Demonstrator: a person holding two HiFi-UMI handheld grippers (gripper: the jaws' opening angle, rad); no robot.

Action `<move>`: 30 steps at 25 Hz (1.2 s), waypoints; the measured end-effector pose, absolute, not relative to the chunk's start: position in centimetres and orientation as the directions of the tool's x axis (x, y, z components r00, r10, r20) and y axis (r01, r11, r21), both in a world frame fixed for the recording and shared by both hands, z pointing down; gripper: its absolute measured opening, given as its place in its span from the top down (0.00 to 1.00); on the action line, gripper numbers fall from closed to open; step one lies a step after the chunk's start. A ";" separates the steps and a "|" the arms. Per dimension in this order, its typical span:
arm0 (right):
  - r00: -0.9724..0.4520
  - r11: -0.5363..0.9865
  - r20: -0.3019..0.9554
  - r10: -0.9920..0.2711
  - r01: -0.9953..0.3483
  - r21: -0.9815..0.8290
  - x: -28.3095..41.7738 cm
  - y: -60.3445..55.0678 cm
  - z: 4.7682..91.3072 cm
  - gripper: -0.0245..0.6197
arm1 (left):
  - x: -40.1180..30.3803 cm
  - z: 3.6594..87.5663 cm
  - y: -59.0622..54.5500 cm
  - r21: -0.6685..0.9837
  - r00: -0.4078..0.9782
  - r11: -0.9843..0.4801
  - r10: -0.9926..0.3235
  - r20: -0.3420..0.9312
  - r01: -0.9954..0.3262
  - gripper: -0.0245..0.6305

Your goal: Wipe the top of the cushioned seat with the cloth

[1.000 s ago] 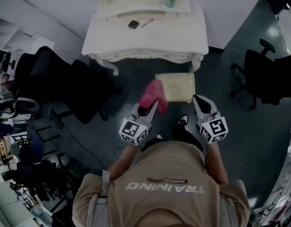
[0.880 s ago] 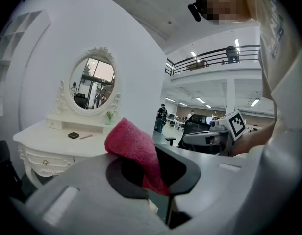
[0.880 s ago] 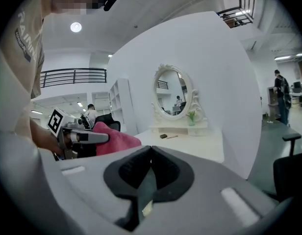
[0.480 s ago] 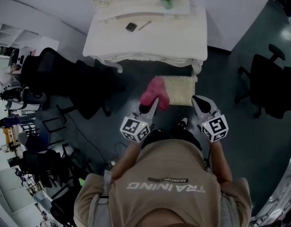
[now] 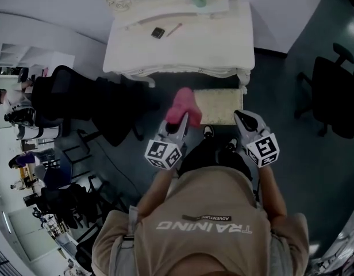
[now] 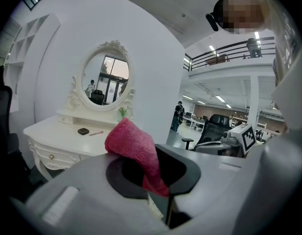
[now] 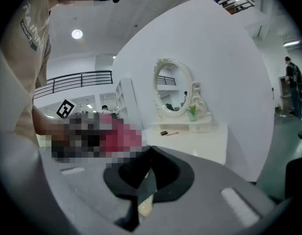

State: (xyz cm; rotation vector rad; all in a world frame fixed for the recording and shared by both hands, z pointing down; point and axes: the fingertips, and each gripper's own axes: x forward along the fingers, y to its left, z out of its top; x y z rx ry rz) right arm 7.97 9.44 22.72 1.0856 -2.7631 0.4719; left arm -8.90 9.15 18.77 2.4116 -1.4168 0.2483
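The cushioned seat's (image 5: pixel 221 105) top lay open from above, save at its left edge, where the pink cloth (image 5: pixel 184 104) gripped by the left gripper (image 5: pixel 179 122) hung. Behind the seat the white dressing table (image 5: pixel 183 46) stood close, shutting off that side, and the person's shoes (image 5: pixel 207 132) stood near its front edge. Right of the seat the dark floor (image 5: pixel 276 94) lay free, with a black office chair (image 5: pixel 335 96) well beyond.

The left gripper (image 5: pixel 180 121) now holds the pink cloth (image 5: pixel 184 103) farther along the cushioned seat's (image 5: pixel 222 105) left edge. The person's shoes (image 5: pixel 207 132) stand nearer it.
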 end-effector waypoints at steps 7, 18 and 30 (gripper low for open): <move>-0.628 0.585 0.300 -0.718 -0.778 -0.227 9.3 10.4 23.6 0.96 | -8.8 20.8 7.4 0.227 0.560 -0.512 -0.769 0.310 -0.829 0.90; -0.583 0.577 0.338 -0.739 -0.807 -0.128 1.0 8.2 21.0 0.96 | -16.8 24.2 4.8 0.258 0.603 -0.545 -0.732 0.317 -0.797 0.90; -0.552 0.597 0.425 -0.718 -0.802 -0.034 -6.2 7.2 24.1 0.96 | -26.6 43.1 1.4 0.213 0.558 -0.537 -0.635 0.534 -0.816 0.90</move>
